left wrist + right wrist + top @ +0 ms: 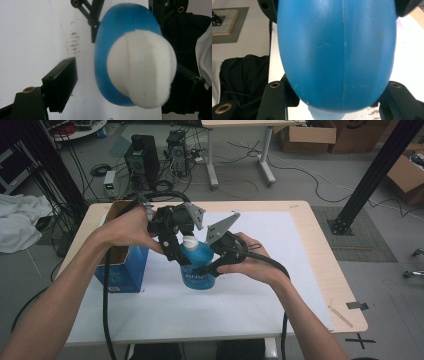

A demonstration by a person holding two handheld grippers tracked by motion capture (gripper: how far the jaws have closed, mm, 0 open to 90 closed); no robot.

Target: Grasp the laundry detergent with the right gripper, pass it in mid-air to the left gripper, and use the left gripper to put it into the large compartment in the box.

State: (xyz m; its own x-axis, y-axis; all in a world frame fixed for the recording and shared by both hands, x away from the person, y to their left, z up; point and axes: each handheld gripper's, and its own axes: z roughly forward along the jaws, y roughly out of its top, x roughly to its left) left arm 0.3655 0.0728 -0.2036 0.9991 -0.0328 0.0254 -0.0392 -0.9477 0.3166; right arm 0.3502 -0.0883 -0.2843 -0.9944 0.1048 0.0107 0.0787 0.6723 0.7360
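Stood mid-desk [300, 320], blue plastic bottle [196, 270], likely smooth, slippery, pinched at body by right hand-held gripper [212, 265], white cap [141, 70] between spread left hand-held gripper [120, 85] jaws, best gripped there.

Left gripper [176, 251] fingers apart; right gripper [212, 265] fingers clamped; forearms converging inward
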